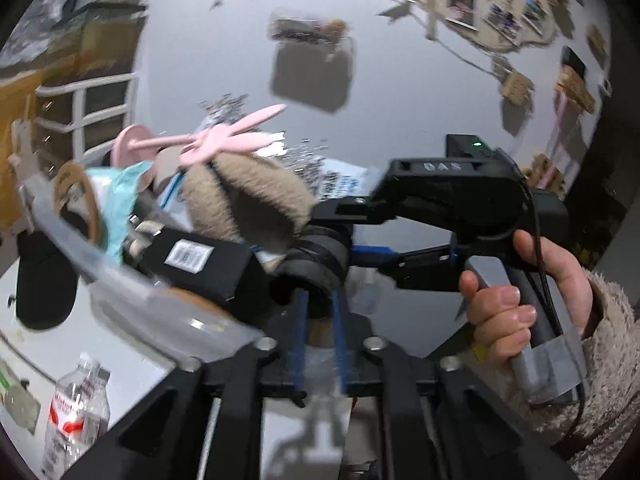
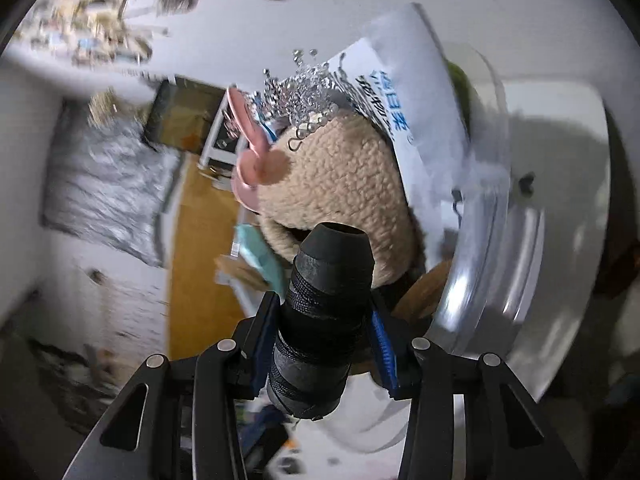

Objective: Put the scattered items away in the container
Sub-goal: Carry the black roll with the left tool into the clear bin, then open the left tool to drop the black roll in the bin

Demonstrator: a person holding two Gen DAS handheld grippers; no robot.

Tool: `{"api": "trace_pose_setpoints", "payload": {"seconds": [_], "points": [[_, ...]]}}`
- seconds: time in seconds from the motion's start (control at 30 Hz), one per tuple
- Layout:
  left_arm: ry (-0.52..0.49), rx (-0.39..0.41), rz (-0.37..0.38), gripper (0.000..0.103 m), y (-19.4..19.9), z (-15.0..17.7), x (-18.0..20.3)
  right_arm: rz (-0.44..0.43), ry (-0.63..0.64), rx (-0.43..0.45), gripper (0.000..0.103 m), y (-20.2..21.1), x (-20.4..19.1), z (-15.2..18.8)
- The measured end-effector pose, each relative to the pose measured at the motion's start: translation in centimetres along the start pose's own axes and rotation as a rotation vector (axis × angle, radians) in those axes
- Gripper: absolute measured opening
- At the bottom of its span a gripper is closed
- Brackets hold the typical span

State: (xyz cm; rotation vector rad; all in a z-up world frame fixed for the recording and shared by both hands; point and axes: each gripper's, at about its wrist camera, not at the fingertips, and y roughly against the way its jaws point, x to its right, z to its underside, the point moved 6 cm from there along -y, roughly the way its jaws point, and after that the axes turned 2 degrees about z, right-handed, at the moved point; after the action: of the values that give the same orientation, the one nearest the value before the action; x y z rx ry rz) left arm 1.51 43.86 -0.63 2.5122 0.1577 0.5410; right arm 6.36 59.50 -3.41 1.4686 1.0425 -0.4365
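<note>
A clear plastic container (image 1: 120, 276) is piled with items: a black barcoded box (image 1: 200, 260), a beige fuzzy item (image 1: 244, 200), a pink hand fan (image 1: 224, 136) and a teal packet (image 1: 120, 196). My left gripper (image 1: 322, 320) is at the container's near rim; its blue pads stand apart with a strip of clear plastic between them, and no pressing shows. My right gripper (image 2: 320, 344), also seen in the left wrist view (image 1: 340, 236), is shut on a black spool of thread (image 2: 320, 320) held over the container (image 2: 480, 272), just in front of the beige fuzzy item (image 2: 340, 184).
A plastic water bottle (image 1: 76, 404) lies on the white table near the left gripper. A black object (image 1: 44, 280) sits left of the container. A grey box (image 1: 312, 76) stands farther back. A white printed bag (image 2: 404, 92) and a silver chain (image 2: 300, 88) top the pile.
</note>
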Motion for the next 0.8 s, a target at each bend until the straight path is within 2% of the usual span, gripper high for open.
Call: {"api": "trace_pose_setpoints", "payload": {"seconds": [0.03, 0.1, 0.27, 0.53, 0.77, 0.8], "points": [[0.022, 0.002, -0.011, 0.038, 0.2, 0.1, -0.6, 0.025, 0.022, -0.009, 0.044, -0.2, -0.1, 0.0], [0.062, 0.017, -0.031, 0.044, 0.5, 0.0, -1.7, 0.074, 0.065, -0.027, 0.044, -0.7, -0.4, -0.1], [0.130, 0.040, -0.071, 0.044, 1.1, -0.1, -3.8, 0.239, 0.179, -0.069, 0.044, -1.6, -1.1, 0.4], [0.163, 0.042, -0.095, 0.044, 1.5, 0.5, -5.2, 0.423, 0.298, -0.084, 0.044, -2.9, -1.7, 1.0], [0.179, 0.038, -0.117, 0.045, 1.9, 1.0, -6.1, 0.434, 0.310, -0.074, 0.044, -2.5, -1.9, 0.5], [0.179, 0.035, -0.125, 0.049, 2.0, 1.0, -6.2, 0.433, 0.324, -0.059, 0.044, -2.3, -2.0, 0.6]]}}
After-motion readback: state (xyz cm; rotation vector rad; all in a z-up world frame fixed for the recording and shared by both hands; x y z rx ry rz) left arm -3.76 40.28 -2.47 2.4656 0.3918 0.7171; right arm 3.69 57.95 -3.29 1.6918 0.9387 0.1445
